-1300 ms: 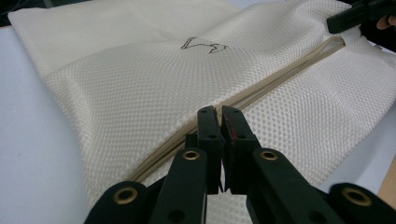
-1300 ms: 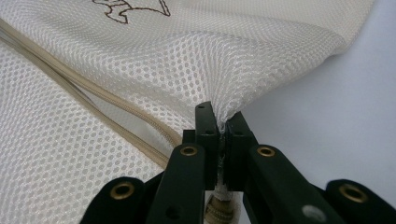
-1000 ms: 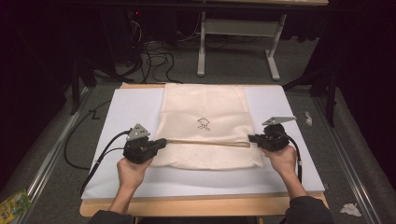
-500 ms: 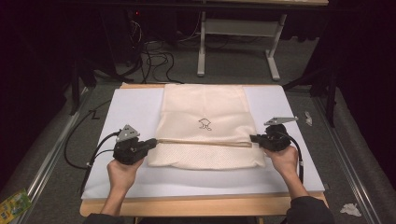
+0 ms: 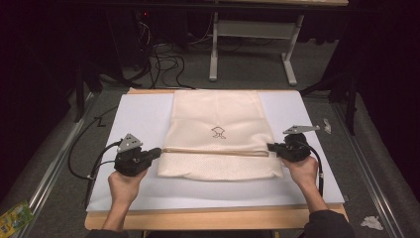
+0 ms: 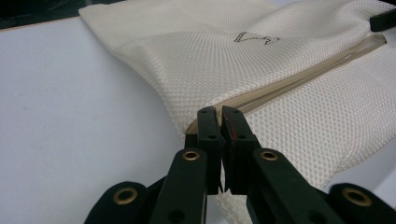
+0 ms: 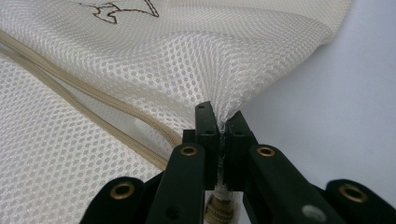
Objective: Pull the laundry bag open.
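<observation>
The mesh bag lies flat in the middle of the white mat, its little dark logo facing up and a tan zipper running straight across it from side to side. At the bag's left edge sits the left gripper, jaws pressed together right at the zipper's end; in the left gripper view the jaws pinch that end, though whether it is the pull or the cloth is hard to tell. Over on the right edge, the right gripper has its jaws clamped on a bunched fold of mesh, just beside the zipper's other end. Both hands rest low on the mat, well apart, the zipper line taut between them.
</observation>
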A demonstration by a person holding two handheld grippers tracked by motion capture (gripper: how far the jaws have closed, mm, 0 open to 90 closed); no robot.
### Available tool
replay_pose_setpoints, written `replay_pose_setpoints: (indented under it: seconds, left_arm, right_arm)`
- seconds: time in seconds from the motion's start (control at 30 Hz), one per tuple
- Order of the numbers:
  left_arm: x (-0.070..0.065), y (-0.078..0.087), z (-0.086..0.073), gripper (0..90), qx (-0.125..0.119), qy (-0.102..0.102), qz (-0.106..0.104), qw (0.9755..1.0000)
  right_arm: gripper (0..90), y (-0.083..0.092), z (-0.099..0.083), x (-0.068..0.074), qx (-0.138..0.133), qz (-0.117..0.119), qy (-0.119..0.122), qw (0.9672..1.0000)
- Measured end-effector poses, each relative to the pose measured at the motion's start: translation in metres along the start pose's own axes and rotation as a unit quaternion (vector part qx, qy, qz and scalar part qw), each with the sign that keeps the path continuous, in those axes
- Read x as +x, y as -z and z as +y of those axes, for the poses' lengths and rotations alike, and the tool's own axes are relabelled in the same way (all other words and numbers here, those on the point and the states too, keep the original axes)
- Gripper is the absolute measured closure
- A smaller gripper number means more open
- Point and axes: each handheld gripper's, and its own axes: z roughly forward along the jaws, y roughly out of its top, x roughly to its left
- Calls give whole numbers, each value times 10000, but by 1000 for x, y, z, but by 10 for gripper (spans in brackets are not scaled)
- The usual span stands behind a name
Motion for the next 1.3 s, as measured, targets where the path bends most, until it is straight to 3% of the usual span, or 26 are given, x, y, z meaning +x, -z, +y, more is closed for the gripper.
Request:
replay_pose_setpoints:
  seconds: [0.07,0.13,0.23,0.4,0.53,0.63,1.3]
  left_arm:
    - [0,0,-1,876,31,-57,126,9999]
    - [3,2,-4,876,-19,44,20,10000]
    - [5,2,-9,876,28,61,30,10000]
    - [1,4,-12,876,87,-26,107,9999]
    - [-10,0,-12,875,262,-367,378,9983]
    - [-7,0,-13,875,205,-231,282,9991]
    - [-3,-5,-20,874,405,-50,150,9991]
  right_arm:
    - [887,-1,-1,0,16,-44,35,10000]
    - [887,-1,-2,-1,48,-58,40,10000]
    - [887,2,-4,-2,29,-37,30,10000]
    - [887,4,-6,1,34,-28,47,10000]
    - [886,3,-9,2,164,-24,56,9998]
    - [886,3,-10,2,182,-13,21,9998]
    - [879,-2,-24,5,212,49,-44,9998]
